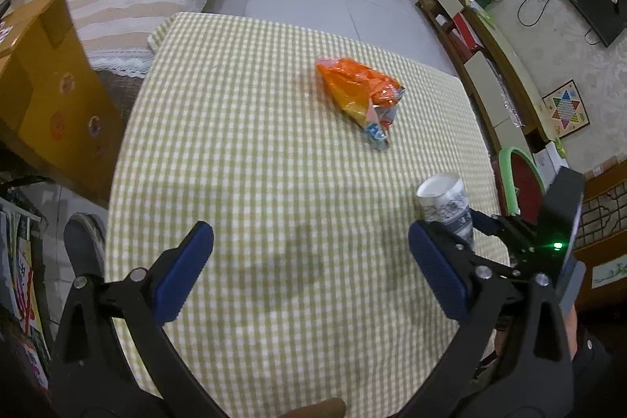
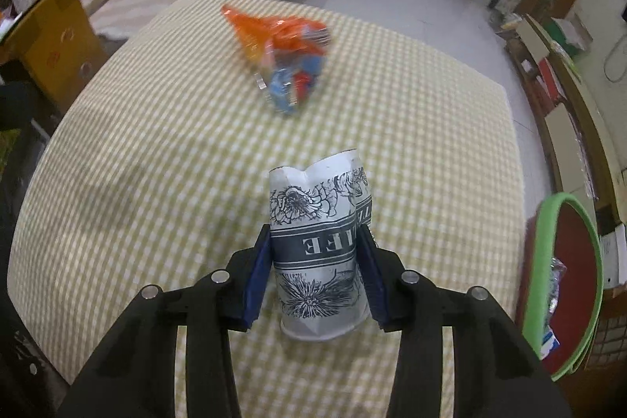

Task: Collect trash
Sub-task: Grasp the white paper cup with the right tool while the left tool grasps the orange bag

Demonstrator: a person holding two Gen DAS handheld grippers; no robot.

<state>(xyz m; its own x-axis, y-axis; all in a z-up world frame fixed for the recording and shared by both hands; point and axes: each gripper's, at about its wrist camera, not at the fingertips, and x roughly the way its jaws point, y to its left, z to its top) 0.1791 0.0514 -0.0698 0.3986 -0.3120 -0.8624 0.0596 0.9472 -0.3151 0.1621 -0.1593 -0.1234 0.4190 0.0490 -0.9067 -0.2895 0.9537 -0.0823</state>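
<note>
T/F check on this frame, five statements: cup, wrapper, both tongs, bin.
1. The right tongs are clamped on the paper cup. True: both pads press its sides and the rim is dented.
2. The left tongs hold the orange wrapper. False: they stand open and empty; the wrapper lies apart on the checked tablecloth.
3. The cup carries a black flower print. True.
4. The wrapper is already in the bin. False: it is on the table; the green-rimmed bin sits off the table's right edge.
5. The cup is full of liquid. False: its open mouth, in the left wrist view, looks empty.
</note>
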